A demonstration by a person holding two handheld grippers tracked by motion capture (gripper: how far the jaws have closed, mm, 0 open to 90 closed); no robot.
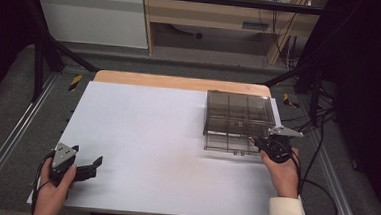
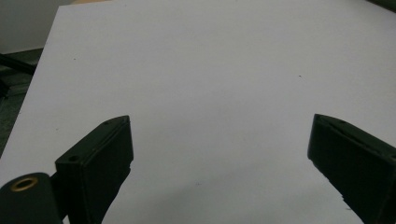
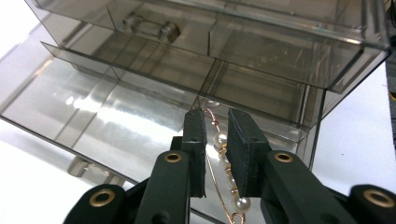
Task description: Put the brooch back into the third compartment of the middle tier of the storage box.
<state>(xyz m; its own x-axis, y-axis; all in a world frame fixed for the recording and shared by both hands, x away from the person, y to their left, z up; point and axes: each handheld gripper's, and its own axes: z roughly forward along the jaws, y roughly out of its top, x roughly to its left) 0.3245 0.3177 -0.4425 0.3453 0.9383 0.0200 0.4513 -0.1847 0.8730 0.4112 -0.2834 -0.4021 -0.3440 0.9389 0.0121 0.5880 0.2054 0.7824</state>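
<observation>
from the high view we see a white table top (image 1: 151,145) with a smoky clear drawer box (image 1: 239,114) standing at its far right part, its lowest drawer (image 1: 226,142) pulled out toward the person. the right hand (image 1: 283,176) comes in from the bottom right and holds the right gripper (image 1: 262,143) at the right front corner of that open drawer, the grey three-cornered plate on top of it. at the near left the left hand (image 1: 53,189) holds the left gripper (image 1: 94,164) low over the bare table, well apart from the box, with its two black jaws standing wide. in the left gripper view we look along the left gripper (image 2: 219,154) at plain white table surface (image 2: 210,70); the jaws are spread far apart with nothing between them. in the right gripper view the right gripper (image 3: 215,135) sits over the open drawer (image 3: 102,116), just under the box's upper drawers (image 3: 261,51), which are pushed in. its jaws are drawn close together, and between them lies a thin gold-coloured pin with pearls (image 3: 223,163), running toward the camera along the gap. we cannot tell whether the pads actually press on the pin or merely flank it, since a slim gap shows on either side of the pearls.
</observation>
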